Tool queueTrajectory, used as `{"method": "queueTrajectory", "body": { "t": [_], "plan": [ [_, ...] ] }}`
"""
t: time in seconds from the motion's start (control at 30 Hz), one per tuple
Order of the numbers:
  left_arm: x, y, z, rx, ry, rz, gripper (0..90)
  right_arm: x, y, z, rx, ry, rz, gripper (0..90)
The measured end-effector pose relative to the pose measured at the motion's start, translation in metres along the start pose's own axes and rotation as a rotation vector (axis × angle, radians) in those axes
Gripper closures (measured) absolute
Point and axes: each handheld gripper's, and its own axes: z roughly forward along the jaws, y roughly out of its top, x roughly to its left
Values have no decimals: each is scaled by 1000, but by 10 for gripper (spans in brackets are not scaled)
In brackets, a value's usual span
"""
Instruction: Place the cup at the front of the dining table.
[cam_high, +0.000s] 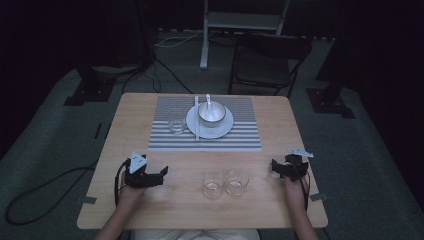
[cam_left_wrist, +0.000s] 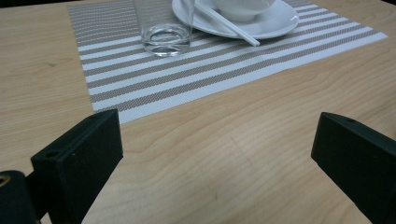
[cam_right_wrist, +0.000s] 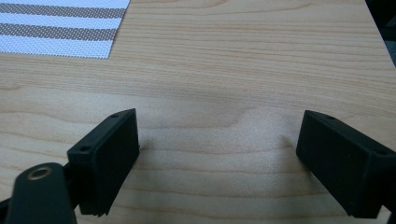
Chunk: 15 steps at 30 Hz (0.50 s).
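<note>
Both forearms enter from the near edge, one at each side. The left hand (cam_high: 131, 192) holds the left tongs (cam_high: 161, 173) low over the near left of the table (cam_high: 165, 210), pointing towards the right; jaws stand wide apart, nothing between them. The right hand (cam_high: 295, 192) holds the right tongs (cam_high: 276, 166) at the near right, pointing leftward; jaws likewise wide apart and empty.

High view dim w/ dark edges; gripper views bright, sharp

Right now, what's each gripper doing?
Left gripper: open, holding nothing.
Right gripper: open, holding nothing.
</note>
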Motion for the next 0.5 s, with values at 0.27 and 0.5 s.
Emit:
{"method": "queueTrajectory", "body": {
  "t": [0.27,0.5],
  "plan": [
    [-1,-8,-23,-33,-11,-30,27,0,0,0,0,0,1,125],
    [3,-18,-42,-36,11,-41,26,0,0,0,1,0,2,125]
  ]
}}
